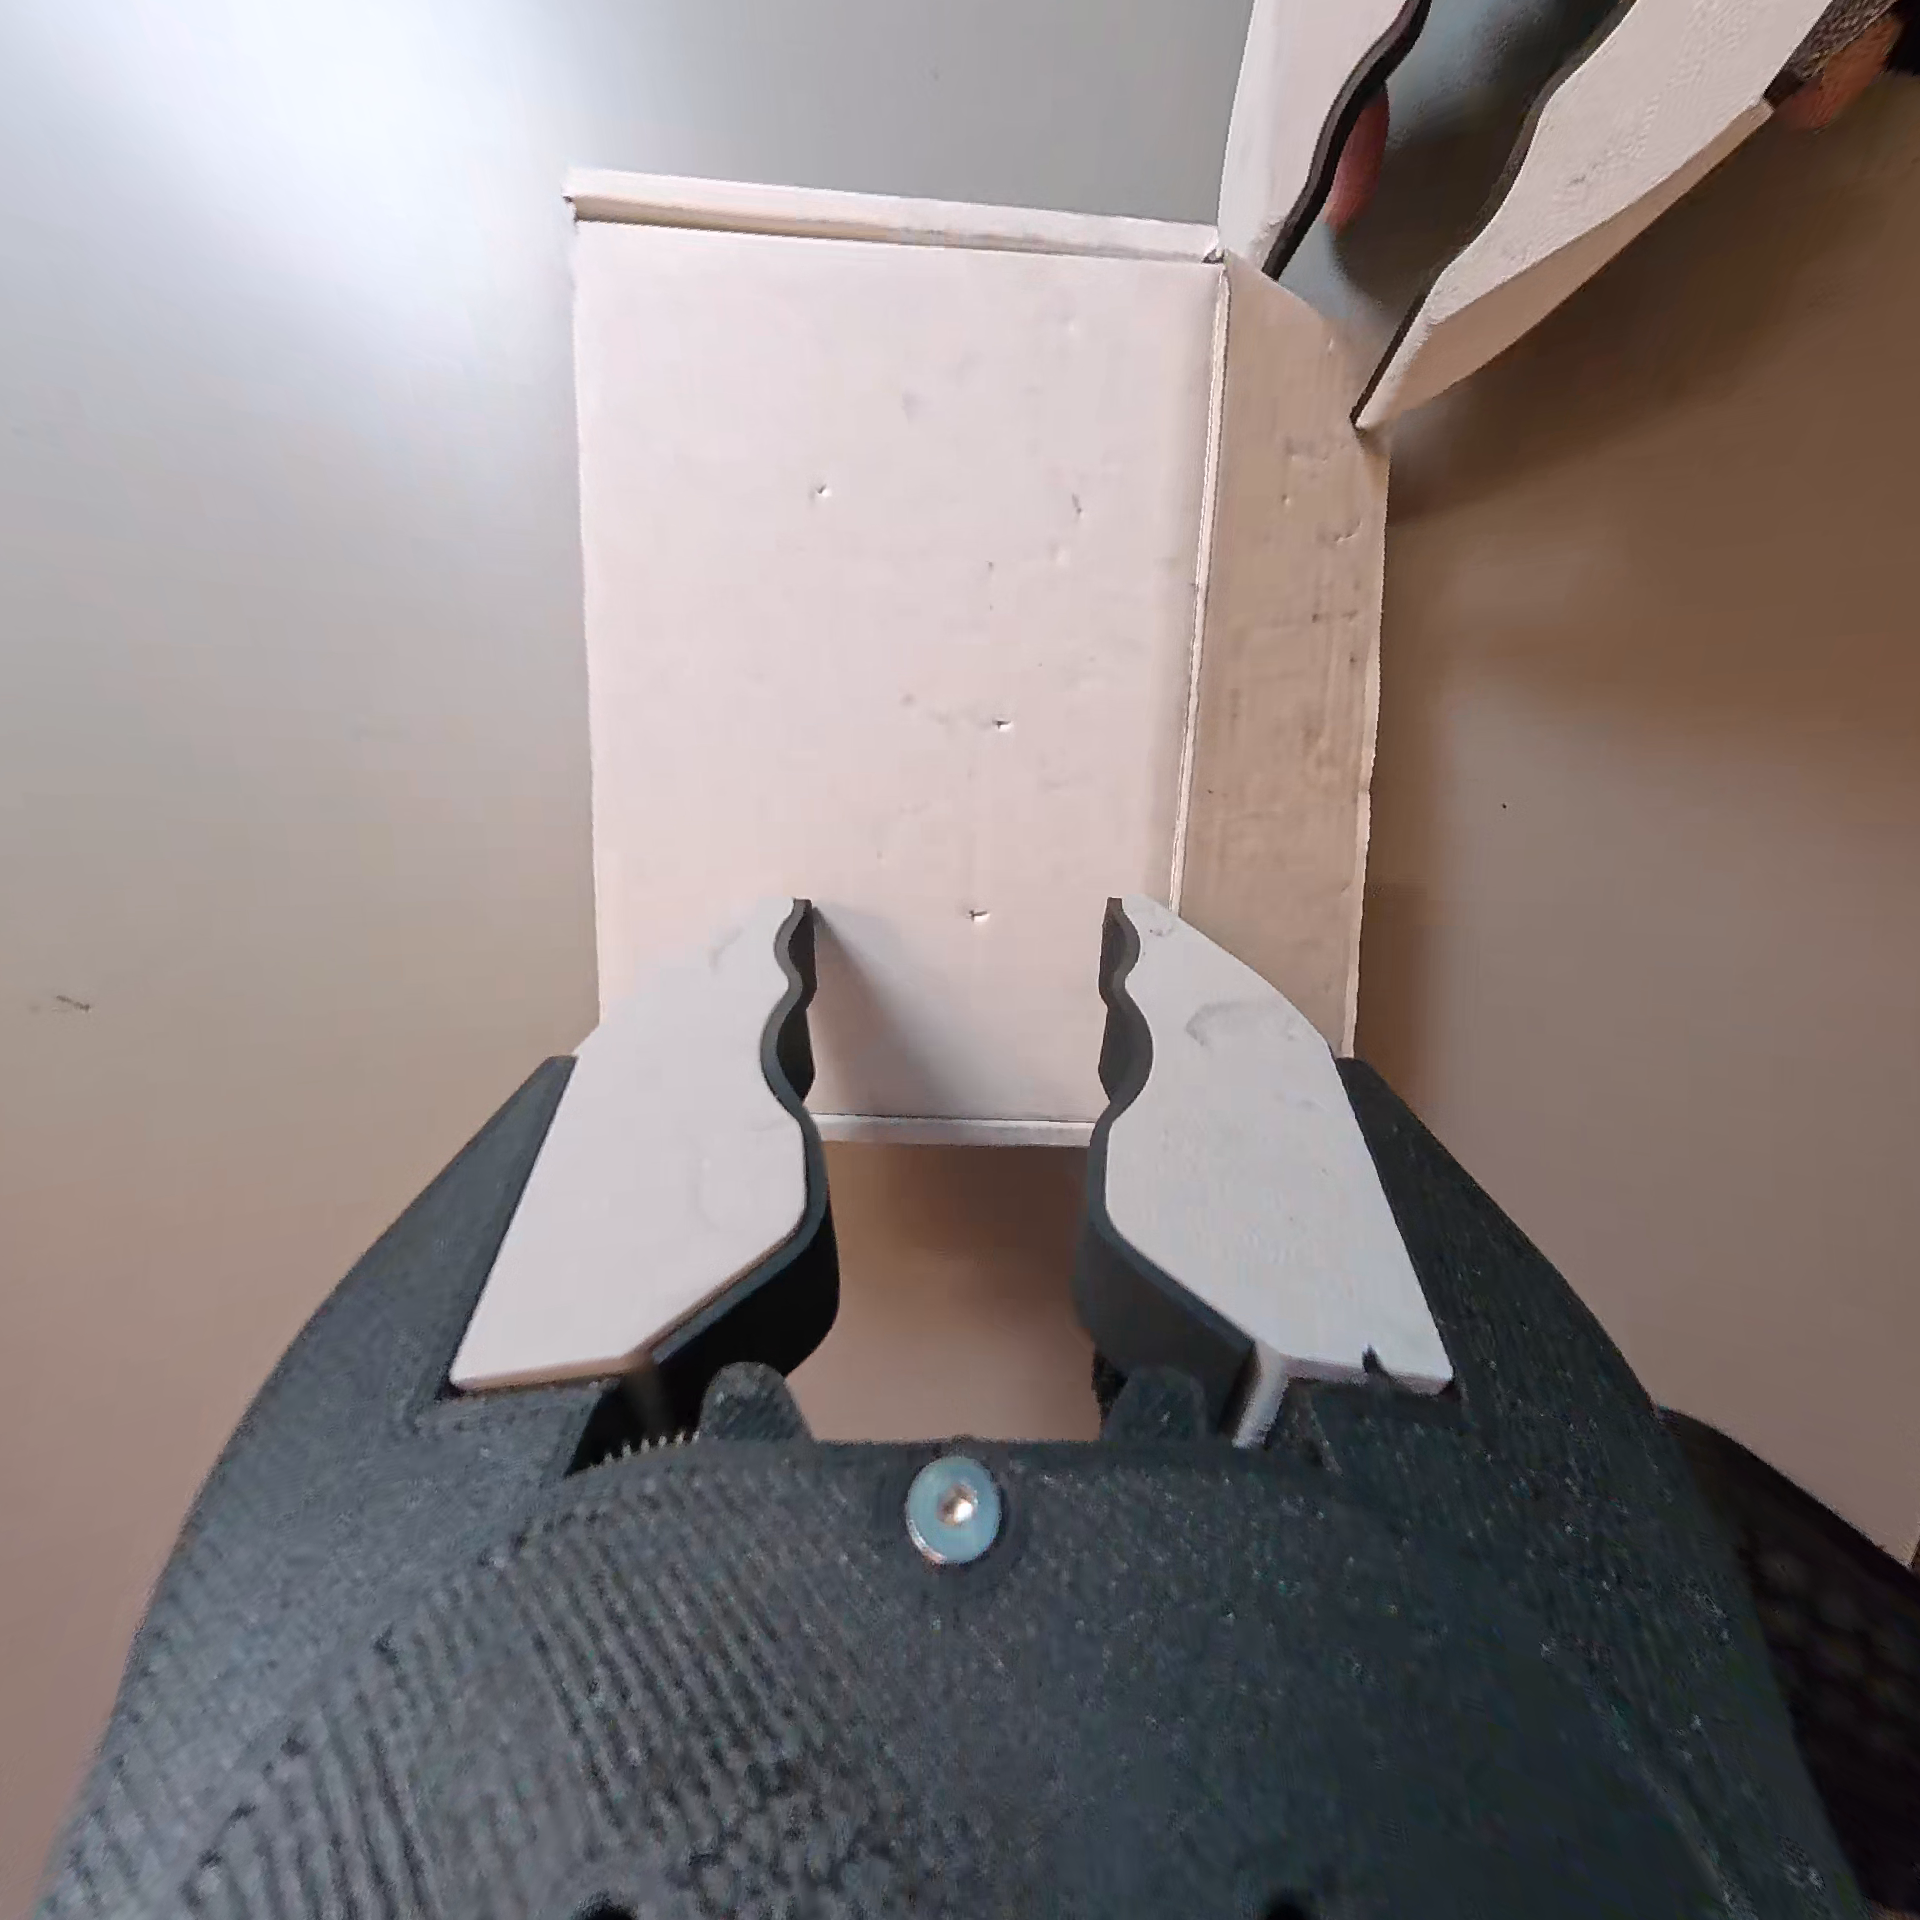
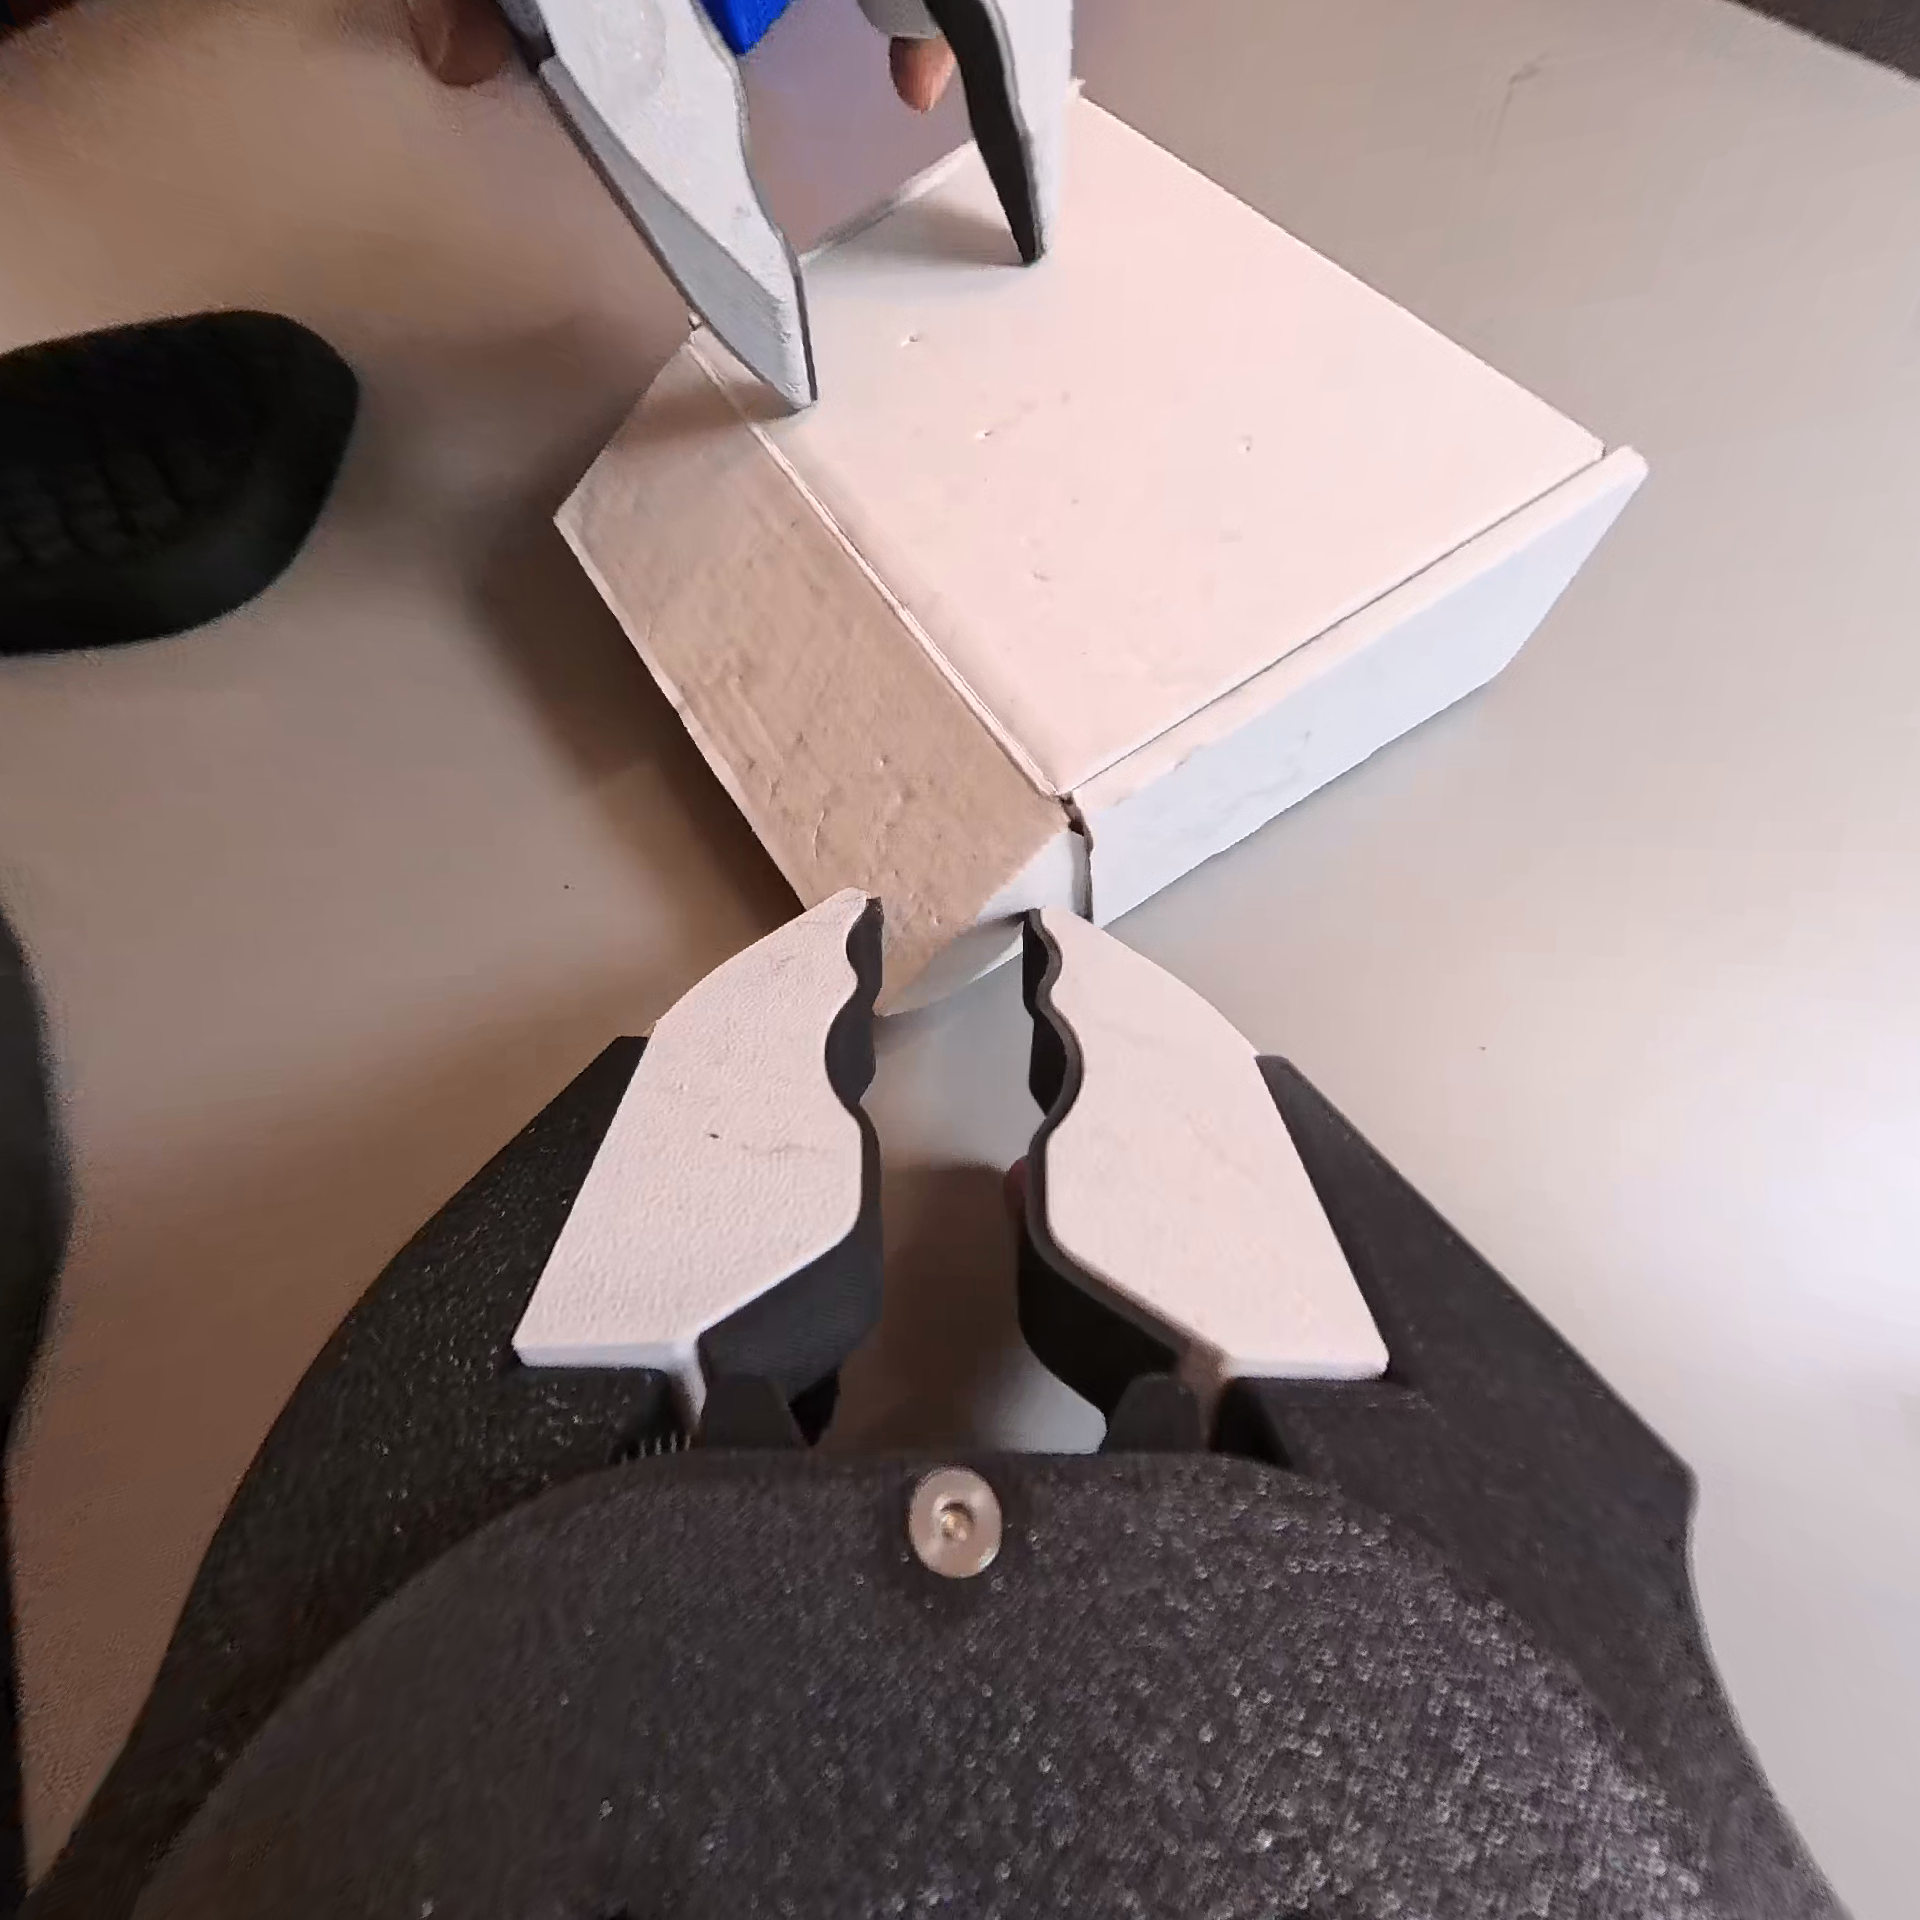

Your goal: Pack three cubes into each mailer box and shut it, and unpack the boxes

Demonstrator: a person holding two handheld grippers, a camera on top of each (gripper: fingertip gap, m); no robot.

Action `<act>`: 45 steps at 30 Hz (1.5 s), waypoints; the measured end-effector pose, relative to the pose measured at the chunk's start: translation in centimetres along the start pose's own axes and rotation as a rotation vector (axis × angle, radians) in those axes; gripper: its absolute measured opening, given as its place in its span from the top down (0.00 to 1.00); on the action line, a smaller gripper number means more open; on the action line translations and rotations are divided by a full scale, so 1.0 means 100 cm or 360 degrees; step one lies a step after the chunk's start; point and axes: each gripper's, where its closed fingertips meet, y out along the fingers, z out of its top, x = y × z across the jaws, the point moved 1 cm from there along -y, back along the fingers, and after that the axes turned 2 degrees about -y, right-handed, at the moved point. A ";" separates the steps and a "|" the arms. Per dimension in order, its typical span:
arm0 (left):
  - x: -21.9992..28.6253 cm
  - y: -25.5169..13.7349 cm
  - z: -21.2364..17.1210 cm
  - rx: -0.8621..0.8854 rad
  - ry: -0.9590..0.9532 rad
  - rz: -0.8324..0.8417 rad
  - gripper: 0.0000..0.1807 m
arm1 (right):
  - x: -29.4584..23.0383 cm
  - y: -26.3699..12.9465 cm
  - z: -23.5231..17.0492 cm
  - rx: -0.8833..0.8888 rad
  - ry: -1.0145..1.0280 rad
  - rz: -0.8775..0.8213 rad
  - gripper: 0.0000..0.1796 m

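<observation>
A white mailer box (image 1: 894, 623) lies on the beige table with its lid down. Its front flap (image 1: 1288, 644) sticks out flat to one side, brown inner face up. My left gripper (image 1: 956, 914) is open, with both fingertips on or just above the lid near the box's near edge. In the right wrist view the box (image 2: 1143, 499) and flap (image 2: 831, 727) lie ahead, with the left gripper (image 2: 914, 324) on the lid. My right gripper (image 2: 951, 920) is narrowly open around the flap's rounded end corner, and also shows in the left wrist view (image 1: 1317, 343). No cubes are visible.
A black ribbed object (image 2: 156, 478) lies on the table to the left of the box. A person's fingers (image 2: 920, 78) and a small blue piece (image 2: 758, 21) show behind the left gripper. Bare table (image 2: 1558, 935) lies to the right of the box. The left gripper's tips are roughly 12 cm from the right gripper's.
</observation>
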 end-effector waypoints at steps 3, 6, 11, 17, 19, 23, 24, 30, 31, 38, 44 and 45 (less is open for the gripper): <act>0.000 0.001 0.000 -0.0075 0.0030 -0.0020 0.71 | 0.002 0.002 -0.001 -0.0008 -0.0154 -0.0053 0.86; 0.000 0.001 0.000 -0.0120 0.0057 -0.0039 0.71 | 0.003 0.003 -0.002 0.0005 -0.0235 -0.0061 0.86; -0.001 0.001 0.000 -0.0151 0.0088 -0.0058 0.72 | 0.007 0.006 -0.002 0.0025 -0.0445 -0.0147 0.86; -0.002 0.001 -0.001 -0.0189 0.0124 -0.0081 0.73 | 0.008 0.005 -0.003 0.0051 -0.0687 -0.0067 0.87; -0.004 0.001 -0.001 -0.0205 0.0132 -0.0084 0.74 | 0.009 0.005 -0.003 0.0022 -0.0692 -0.0110 0.87; -0.005 0.000 -0.001 -0.0206 0.0131 -0.0082 0.75 | 0.008 0.003 -0.003 -0.0006 -0.0663 -0.0219 0.87; -0.005 0.000 -0.001 -0.0195 0.0131 -0.0077 0.75 | 0.006 0.001 -0.002 0.0003 -0.0620 -0.0186 0.88; 0.000 -0.017 0.008 0.0251 0.0074 -0.0024 0.69 | 0.003 -0.017 0.003 0.0100 -0.0492 -0.0090 0.82; 0.002 -0.026 0.010 0.0372 0.0032 -0.0005 0.69 | 0.002 -0.020 0.004 0.0112 -0.0522 -0.0097 0.81; 0.025 -0.029 -0.036 0.0495 -0.0031 0.0156 0.67 | -0.012 -0.025 0.035 0.0075 -0.0851 -0.0270 0.65; 0.064 -0.004 -0.058 0.0533 -0.0336 0.0050 0.70 | 0.010 -0.007 0.061 -0.0141 -0.0823 -0.0105 0.58; 0.069 -0.002 -0.056 0.0571 -0.0413 0.0025 0.72 | 0.016 -0.002 0.063 -0.0227 -0.0830 -0.0078 0.56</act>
